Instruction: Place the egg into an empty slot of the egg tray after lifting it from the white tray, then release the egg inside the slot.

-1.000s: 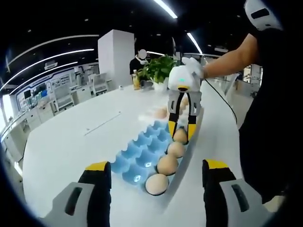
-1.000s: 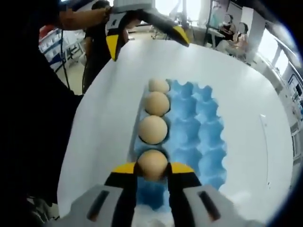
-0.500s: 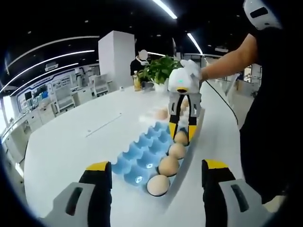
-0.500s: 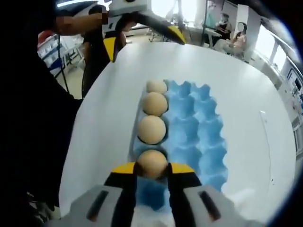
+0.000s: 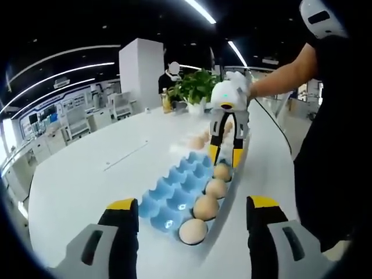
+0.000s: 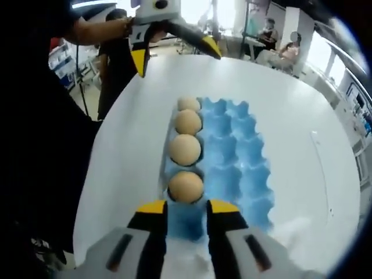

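Above the blue egg tray (image 6: 232,157), my right gripper (image 6: 186,207) hangs w/ jaws apart, holding nothing. Egg (image 6: 186,186) sits in its slot, 4th in the row. My left gripper (image 5: 190,207) is spread wide, tilted twd the tray.

I see a white table (image 5: 87,174) | white pillar (image 5: 141,70) | potted plant (image 5: 195,87) | ceiling light strips (image 5: 200,10) | desks (image 5: 81,119) by far wall.
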### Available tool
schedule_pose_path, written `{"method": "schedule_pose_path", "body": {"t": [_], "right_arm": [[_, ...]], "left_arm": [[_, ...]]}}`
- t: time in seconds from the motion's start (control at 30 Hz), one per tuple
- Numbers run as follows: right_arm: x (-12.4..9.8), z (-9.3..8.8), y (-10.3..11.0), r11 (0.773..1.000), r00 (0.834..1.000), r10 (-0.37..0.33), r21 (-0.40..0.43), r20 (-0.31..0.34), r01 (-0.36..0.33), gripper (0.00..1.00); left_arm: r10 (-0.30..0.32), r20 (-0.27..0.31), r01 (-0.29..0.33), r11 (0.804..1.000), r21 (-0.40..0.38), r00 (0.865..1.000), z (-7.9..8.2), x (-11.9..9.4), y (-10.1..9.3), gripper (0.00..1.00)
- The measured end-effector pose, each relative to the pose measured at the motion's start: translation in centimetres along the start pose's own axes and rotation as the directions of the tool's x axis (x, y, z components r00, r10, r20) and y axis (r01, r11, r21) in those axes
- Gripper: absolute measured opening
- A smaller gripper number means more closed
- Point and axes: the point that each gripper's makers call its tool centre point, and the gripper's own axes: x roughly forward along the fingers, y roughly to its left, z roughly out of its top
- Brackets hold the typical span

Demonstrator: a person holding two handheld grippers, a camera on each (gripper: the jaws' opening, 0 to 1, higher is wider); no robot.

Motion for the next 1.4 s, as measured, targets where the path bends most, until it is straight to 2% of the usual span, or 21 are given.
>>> {"method": "schedule_pose_path", "body": {"t": [0.13, 0.5, 0.83, 1.17, 1.2, 1.3, 1.37, 1.4], "right_arm": [[-0.5, -0.8, 0.2, 1.0, 1.0, -0.006, 0.017, 0.001, 0.006, 0.26], [-3.1, -5.3, 0.6, 0.995, 0.998, -0.048, 0.084, -0.052, 0.053, 0.26], [-4.4, -8.3, 1.0, 0.988, 0.993, -0.074, 0.131, -0.089, 0.085, 0.26], [-6.1, -10.9, 0.8, 0.973, 0.989, -0.109, 0.194, -0.104, 0.127, 0.26], [-6.8, -11.9, 1.0, 0.967, 0.987, -0.118, 0.212, -0.114, 0.14, 0.26], [-7.5, -13.4, 1.1, 0.96, 0.982, -0.13, 0.231, -0.139, 0.16, 0.27], [-7.9, -13.7, 1.1, 0.947, 0.982, -0.142, 0.273, -0.128, 0.172, 0.26], [-8.1, -14.1, 1.1, 0.951, 0.98, -0.14, 0.258, -0.14, 0.173, 0.27]], "left_arm": [[0.003, 0.005, -0.003, 1.0, -0.001, 1.0, 0.1, -0.1, 0.1, 0.77], [0.005, -0.009, -0.005, 1.0, -0.001, 1.0, -0.2, -0.1, 0.1, 0.77], [-0.003, -0.013, 0.003, 1.0, 0.004, 1.0, 0.0, 0.2, 0.0, 0.76], [-0.002, -0.021, 0.002, 1.0, 0.013, 1.0, -0.1, 0.2, 0.0, 0.76], [-0.002, -0.019, 0.002, 1.0, 0.011, 1.0, 0.0, 0.2, 0.0, 0.76], [-0.003, -0.022, 0.003, 1.0, 0.016, 1.0, 0.0, 0.2, 0.0, 0.76], [-0.003, -0.019, 0.003, 1.0, 0.013, 1.0, 0.1, 0.3, 0.0, 0.76], [-0.003, -0.017, 0.003, 1.0, 0.012, 1.0, 0.2, 0.3, 0.0, 0.76]]}}
